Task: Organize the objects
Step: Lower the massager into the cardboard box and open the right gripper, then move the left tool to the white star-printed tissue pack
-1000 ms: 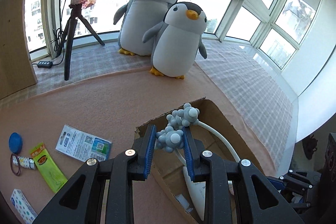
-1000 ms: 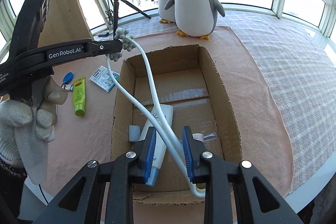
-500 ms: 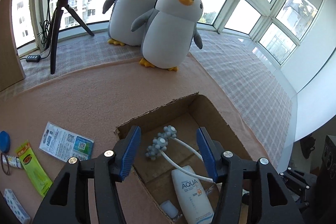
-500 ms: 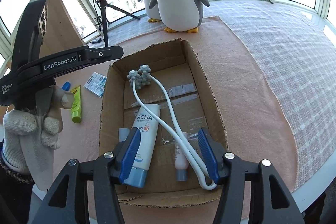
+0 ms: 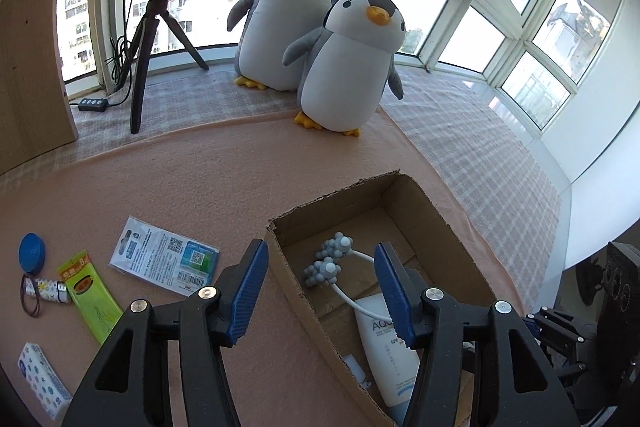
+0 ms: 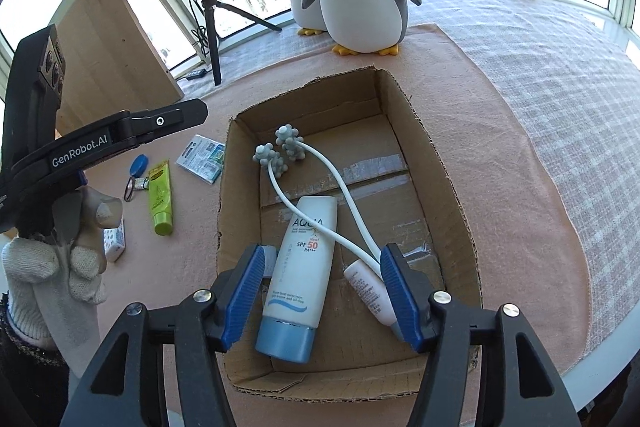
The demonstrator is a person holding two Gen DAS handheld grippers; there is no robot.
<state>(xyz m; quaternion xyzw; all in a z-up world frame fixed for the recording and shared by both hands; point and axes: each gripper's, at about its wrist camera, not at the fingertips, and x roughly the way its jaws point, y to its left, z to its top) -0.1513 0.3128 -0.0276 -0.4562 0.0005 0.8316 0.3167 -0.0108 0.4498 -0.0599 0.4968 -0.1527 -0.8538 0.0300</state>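
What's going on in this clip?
A person with a claw in each hand is packing small items into an open cardboard box. Both the left claw and right claw are open and empty. The white looped massager with grey knobbly balls lies inside, across a white sunscreen tube.

Cardboard box (image 6: 452, 195) open-topped, reachable from above. Floor partly taken: sunscreen tube (image 6: 302, 267) down the middle, white massager (image 6: 320, 187) looping across it, small tube (image 6: 370, 291) at right. Bare floor at far end and right side. Outside the box on the left, flat packet (image 5: 168, 261) just beside the wall, green tube (image 5: 92, 297) further out; pink mat (image 5: 200, 187) toward the penguins (image 5: 344, 67) is free.
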